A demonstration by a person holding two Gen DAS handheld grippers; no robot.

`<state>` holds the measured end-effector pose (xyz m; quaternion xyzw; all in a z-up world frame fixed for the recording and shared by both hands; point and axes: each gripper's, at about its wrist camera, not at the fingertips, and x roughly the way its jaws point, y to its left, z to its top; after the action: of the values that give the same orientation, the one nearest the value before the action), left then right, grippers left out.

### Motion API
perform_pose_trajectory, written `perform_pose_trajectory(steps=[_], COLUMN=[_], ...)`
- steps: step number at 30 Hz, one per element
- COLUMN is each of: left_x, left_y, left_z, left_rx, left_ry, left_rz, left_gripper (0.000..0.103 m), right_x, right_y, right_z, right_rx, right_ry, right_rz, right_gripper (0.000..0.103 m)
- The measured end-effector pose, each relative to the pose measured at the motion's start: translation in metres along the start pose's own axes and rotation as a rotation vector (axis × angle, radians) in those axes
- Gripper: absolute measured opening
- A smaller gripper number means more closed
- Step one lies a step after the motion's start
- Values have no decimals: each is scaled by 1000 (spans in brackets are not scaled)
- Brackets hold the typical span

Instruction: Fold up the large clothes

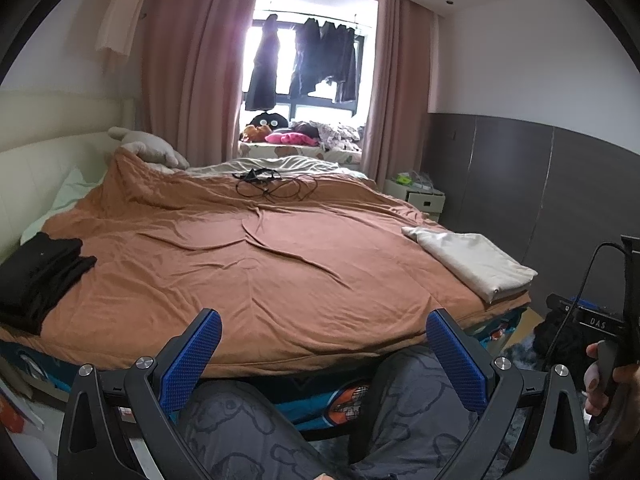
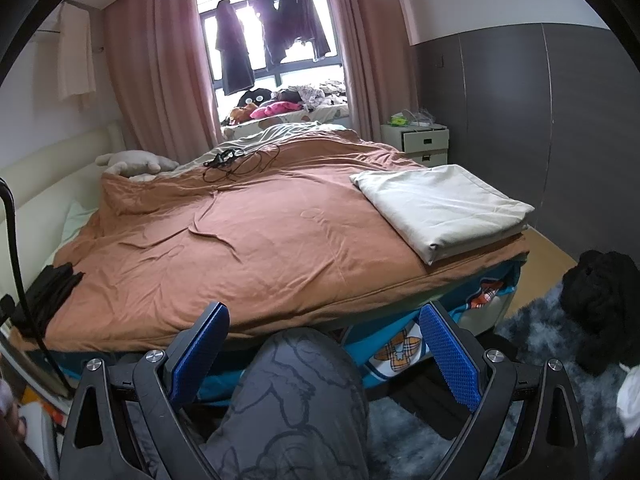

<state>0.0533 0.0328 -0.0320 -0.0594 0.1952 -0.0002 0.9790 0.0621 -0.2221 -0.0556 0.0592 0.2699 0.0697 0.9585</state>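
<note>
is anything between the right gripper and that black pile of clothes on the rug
Nothing visible blocks it. The right gripper is open and empty above the person's knee; the black clothes pile lies off to its right on the grey rug, with only bare rug between them.

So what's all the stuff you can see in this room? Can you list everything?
Bed cover: one, orange-brown, spread over the bed.
Folded cloth: one, cream, near right corner of the bed.
Black clothes: one folded pile, on the bed's left edge.
Black cable: one tangle, far end of the bed.
Plush toy: one, beige, by the headboard.
Curtains: two, pink, either side of the window.
Hanging clothes: several, dark, on the window rail.
Toys and clothes: mixed heap, window ledge.
Nightstand: one, white, right of the bed.
Black garment: one heap, on the grey rug.
Legs: grey patterned trousers.
Left gripper: open, blue pads.
Right gripper: open, blue pads.
</note>
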Motion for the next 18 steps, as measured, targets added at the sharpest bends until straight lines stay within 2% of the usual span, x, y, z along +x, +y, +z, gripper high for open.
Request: perform_pose_trajectory(steps=[18], left_x=[-6], left_y=[-1], left_z=[-1], left_rx=[-9], left_ry=[-13], left_rz=[33], left_gripper=[102], right_x=[-4], right_y=[1], right_z=[2], right_rx=[-5], right_ry=[-4], right_rz=[1], right_gripper=[96])
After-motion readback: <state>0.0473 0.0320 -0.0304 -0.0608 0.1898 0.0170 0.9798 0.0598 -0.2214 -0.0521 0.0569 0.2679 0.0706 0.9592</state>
